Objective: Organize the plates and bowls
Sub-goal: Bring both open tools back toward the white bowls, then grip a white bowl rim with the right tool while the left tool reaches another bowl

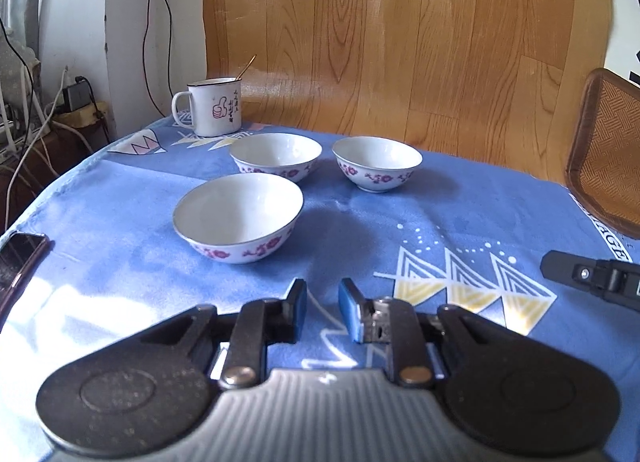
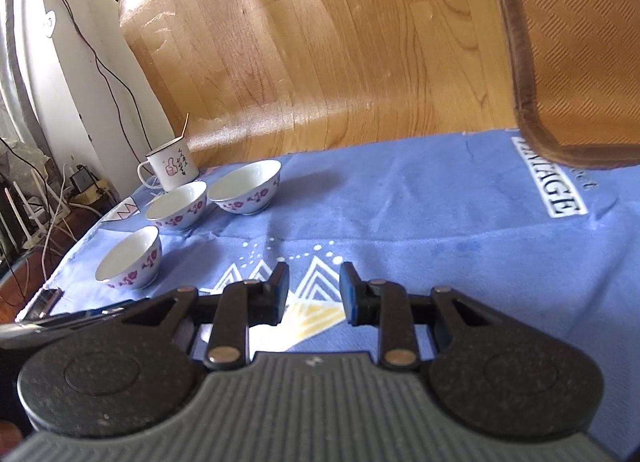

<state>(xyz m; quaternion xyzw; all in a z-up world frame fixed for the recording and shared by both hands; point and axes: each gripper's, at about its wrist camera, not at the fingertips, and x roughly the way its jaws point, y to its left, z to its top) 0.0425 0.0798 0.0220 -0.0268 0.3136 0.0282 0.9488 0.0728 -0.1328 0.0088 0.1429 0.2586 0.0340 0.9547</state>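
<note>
Three white bowls with purple flower patterns stand upright and apart on the blue tablecloth. The near bowl is just ahead of my left gripper, which is open and empty above the cloth. The far left bowl and far right bowl stand behind it. In the right wrist view the same bowls sit far left: near, middle, far. My right gripper is open and empty, well to their right.
A white enamel mug with a spoon stands at the back left of the table. A dark phone lies at the left edge. A brown mesh chair back rises at the right. Cables and a power strip sit beyond the left edge.
</note>
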